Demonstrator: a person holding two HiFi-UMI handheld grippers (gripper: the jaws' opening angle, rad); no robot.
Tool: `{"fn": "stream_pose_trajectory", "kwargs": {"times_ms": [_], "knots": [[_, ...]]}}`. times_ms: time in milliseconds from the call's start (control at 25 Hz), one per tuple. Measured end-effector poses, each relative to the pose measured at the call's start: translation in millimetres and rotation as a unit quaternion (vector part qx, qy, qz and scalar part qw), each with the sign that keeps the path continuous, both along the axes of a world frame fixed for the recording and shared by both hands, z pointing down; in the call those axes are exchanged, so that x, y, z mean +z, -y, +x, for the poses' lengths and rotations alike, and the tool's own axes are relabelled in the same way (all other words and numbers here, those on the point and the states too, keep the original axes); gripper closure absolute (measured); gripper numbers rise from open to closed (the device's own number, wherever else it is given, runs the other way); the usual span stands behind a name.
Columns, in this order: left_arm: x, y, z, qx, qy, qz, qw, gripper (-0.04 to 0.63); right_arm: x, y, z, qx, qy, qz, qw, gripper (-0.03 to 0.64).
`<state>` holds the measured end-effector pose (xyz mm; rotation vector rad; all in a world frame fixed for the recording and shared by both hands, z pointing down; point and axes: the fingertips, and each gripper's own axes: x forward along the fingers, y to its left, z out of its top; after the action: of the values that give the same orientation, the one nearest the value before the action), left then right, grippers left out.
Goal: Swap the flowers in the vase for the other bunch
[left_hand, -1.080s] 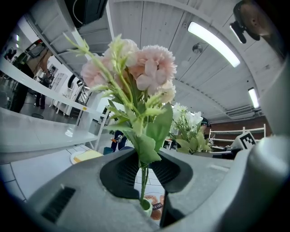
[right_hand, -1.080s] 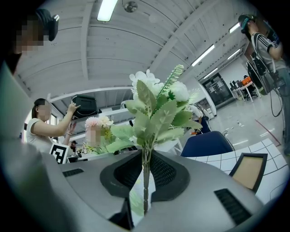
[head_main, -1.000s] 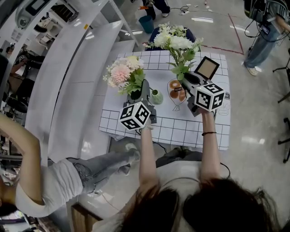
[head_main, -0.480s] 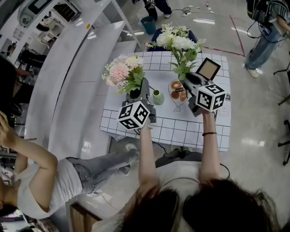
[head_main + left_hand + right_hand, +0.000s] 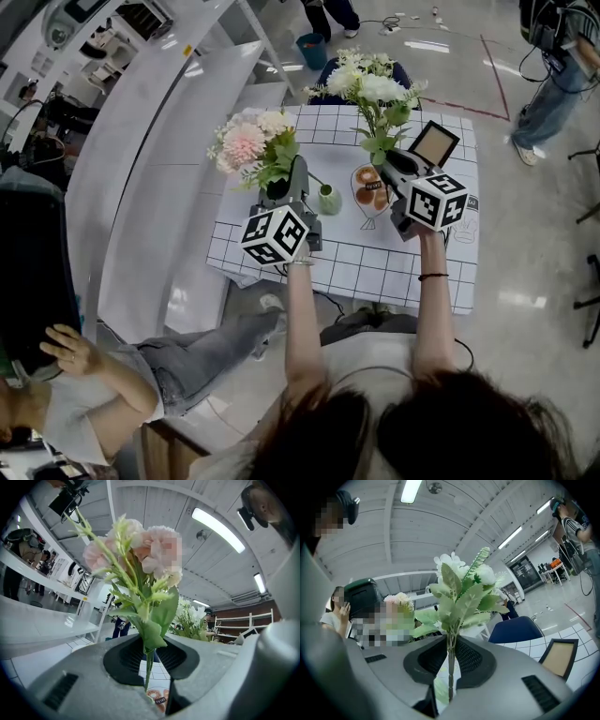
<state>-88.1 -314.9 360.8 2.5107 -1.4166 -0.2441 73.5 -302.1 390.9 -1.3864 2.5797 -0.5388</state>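
Left gripper (image 5: 151,667): fingers (image 5: 126,656) clamped on the stem of the pink bunch (image 5: 248,145), upright above the counter (image 5: 375,267).
Right gripper (image 5: 450,665): fingers clamped on the white bunch (image 5: 370,89) stem.
Vase (image 5: 328,199): upright on the counter between the grippers, both bunches outside it.

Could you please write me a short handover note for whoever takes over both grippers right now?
Left gripper: jaws shut on the stem of the pink bunch, held upright over the table.
Right gripper: jaws shut on the stem of the white bunch, also upright.
Green vase: on the table between the grippers, apparently empty.
Done: vase cleared.
Left: put the replacement bunch in and lay the other down; which bunch came out is not visible.
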Motion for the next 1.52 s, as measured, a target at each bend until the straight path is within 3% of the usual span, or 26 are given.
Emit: {"fn": "stream_pose_trajectory", "kwargs": {"times_ms": [960,1120,1520], "knots": [[-8,-4,-34,-0.053,-0.003,0.008,0.9986,0.512,4,6,-18,-0.028,-0.002,-0.005,1.0,0.566],[-5,-4,-38,-0.063,0.011,0.008,0.9979,0.518,5,6,-20,-0.032,-0.001,-0.004,0.999,0.566],[-3,-6,-36,-0.065,0.007,0.005,0.9978,0.518,5,7,-17,-0.036,0.001,-0.003,0.999,0.566]]}}
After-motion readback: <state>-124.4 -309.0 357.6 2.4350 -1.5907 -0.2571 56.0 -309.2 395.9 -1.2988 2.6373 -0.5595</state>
